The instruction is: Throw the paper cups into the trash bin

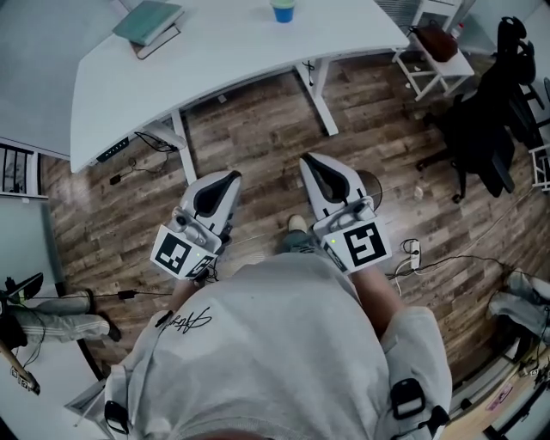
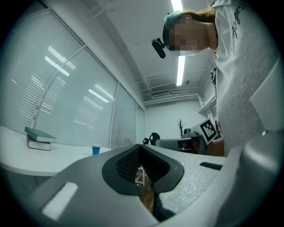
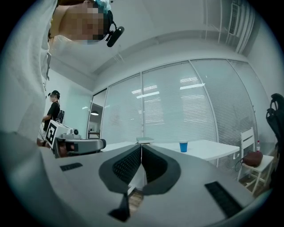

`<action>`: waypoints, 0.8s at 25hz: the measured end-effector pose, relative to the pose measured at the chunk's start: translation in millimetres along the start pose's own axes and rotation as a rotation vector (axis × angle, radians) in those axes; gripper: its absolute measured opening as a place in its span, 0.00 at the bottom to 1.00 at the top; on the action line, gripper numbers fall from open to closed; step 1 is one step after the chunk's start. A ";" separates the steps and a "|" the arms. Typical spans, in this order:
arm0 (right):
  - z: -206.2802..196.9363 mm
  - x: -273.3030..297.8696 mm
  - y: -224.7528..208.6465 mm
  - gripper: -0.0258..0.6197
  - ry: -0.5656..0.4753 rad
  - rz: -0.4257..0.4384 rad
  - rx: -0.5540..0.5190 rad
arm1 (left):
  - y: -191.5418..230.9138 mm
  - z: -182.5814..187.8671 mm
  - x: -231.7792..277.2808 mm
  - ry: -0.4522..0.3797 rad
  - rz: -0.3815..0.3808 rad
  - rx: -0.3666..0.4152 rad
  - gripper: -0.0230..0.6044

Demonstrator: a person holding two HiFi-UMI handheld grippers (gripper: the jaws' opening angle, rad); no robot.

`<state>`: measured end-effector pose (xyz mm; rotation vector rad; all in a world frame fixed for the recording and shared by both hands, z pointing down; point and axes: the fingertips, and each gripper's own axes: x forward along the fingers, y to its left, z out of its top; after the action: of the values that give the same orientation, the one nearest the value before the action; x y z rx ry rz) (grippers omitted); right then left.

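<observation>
I was in the approach step, with nothing picked up yet. The left claw (image 1: 229,177) and the right claw (image 1: 310,160) were held about level over the wood floor (image 1: 249,129). Each was closed, its jaws meeting at the tips with nothing between them.

The only cup (image 1: 282,10) I could see was a blue one. It stood upright on the white worktop (image 1: 232,69) at 12 o'clock, well apart from both claws. A book (image 1: 148,24) lay on the worktop at 11 o'clock, well clear of the cup.

I judged that the next move called for closing in on the worktop and opening one claw. The jaws would go around the cup's wall and squeeze lightly, since paper would crush.

I could not pick out the bin for certain. A round dark thing (image 1: 374,182) showed at 1 o'clock, partly hidden behind the right claw, and I could not tell what it was.

As for writing, a cursive scrawl ran across the person's shirt (image 1: 185,320), too loose for me to read. The cubes on the claws carried black-and-white square patterns, no letters. I saw no label on the cup.
</observation>
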<state>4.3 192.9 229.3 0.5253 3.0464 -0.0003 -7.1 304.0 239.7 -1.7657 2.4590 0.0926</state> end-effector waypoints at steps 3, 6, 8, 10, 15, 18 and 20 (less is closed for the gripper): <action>3.4 9.6 -16.9 0.06 -0.010 -0.004 -0.021 | 7.6 -0.5 13.5 -0.005 0.001 0.001 0.03; 7.6 16.5 -34.2 0.06 -0.023 -0.008 -0.031 | 14.8 -3.1 26.0 0.000 0.004 -0.003 0.03; 7.4 20.0 -43.7 0.06 -0.022 -0.006 -0.031 | 18.8 -3.2 34.9 0.000 0.008 -0.002 0.03; 4.4 24.6 -51.2 0.06 -0.017 0.002 -0.023 | 23.6 -3.5 43.7 -0.003 0.014 -0.004 0.03; -3.0 35.3 -59.3 0.06 0.004 0.043 0.000 | 32.3 -3.2 64.9 -0.008 0.027 0.014 0.03; -6.7 41.8 -63.9 0.06 0.019 0.072 0.014 | 35.0 -3.1 76.0 -0.014 0.026 0.019 0.03; -5.8 44.5 -68.2 0.06 0.014 0.079 0.010 | 36.1 -4.2 81.0 -0.020 0.028 0.018 0.03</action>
<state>-60.7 143.6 232.3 0.6487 3.0379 -0.0087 -67.1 238.9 233.0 -1.7152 2.4634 0.0893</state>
